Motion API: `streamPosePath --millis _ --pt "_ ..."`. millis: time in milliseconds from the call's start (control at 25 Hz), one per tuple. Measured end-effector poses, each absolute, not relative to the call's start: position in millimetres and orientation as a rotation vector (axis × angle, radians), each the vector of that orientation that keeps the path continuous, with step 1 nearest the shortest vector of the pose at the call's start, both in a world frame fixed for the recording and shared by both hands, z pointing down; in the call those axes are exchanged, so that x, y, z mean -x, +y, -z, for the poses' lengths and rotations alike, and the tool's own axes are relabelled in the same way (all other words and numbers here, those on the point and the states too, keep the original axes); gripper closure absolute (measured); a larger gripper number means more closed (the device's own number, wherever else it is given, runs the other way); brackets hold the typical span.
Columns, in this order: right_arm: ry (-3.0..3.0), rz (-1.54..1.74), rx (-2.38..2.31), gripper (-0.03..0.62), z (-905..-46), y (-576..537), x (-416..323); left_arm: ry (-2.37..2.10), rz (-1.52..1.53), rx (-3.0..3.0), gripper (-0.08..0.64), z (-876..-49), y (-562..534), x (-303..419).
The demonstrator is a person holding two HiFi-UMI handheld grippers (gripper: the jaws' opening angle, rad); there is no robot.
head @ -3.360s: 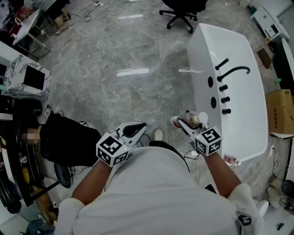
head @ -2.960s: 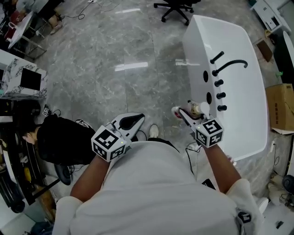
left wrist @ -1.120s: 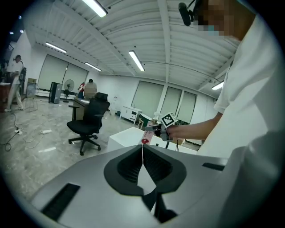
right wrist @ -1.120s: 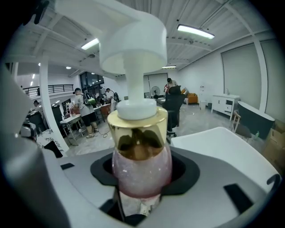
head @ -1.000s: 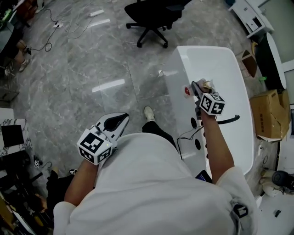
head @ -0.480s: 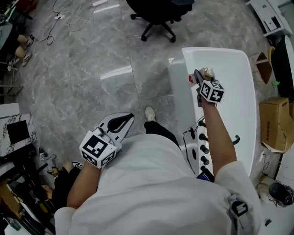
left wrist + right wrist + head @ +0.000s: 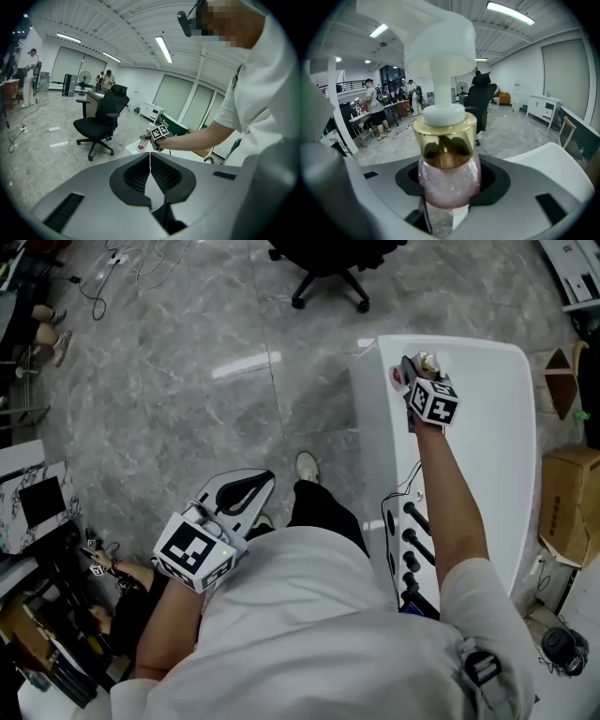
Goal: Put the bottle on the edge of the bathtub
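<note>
Right gripper view shows glittery pink gold-collared bottle (image 7: 448,180).

bottle (image 7: 447,180): pink glittery body, gold collar, white pump top | pose: upright | state: clamped at the body between the jaws of the right tool (image 7: 413,371) | place: over the far end of the white bathtub (image 7: 511,437), near its floor-side rim | contact with rim: cannot tell

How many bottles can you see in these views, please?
1: a pump bottle gripped by the right gripper over the bathtub's far end. Others may be hidden.
</note>
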State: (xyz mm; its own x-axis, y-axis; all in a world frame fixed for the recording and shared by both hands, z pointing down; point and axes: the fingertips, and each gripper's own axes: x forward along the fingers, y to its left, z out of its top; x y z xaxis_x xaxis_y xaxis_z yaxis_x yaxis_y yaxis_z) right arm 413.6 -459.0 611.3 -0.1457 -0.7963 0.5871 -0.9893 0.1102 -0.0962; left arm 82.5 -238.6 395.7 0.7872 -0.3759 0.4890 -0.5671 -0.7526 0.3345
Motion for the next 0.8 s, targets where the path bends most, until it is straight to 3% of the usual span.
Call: streamPosePath --millis 800 --pt "-1.956 -0.635 -1.851 0.371 -676 -537 -435 -0.635 -0.626 -2.386 0.540 -446 -263 -115"
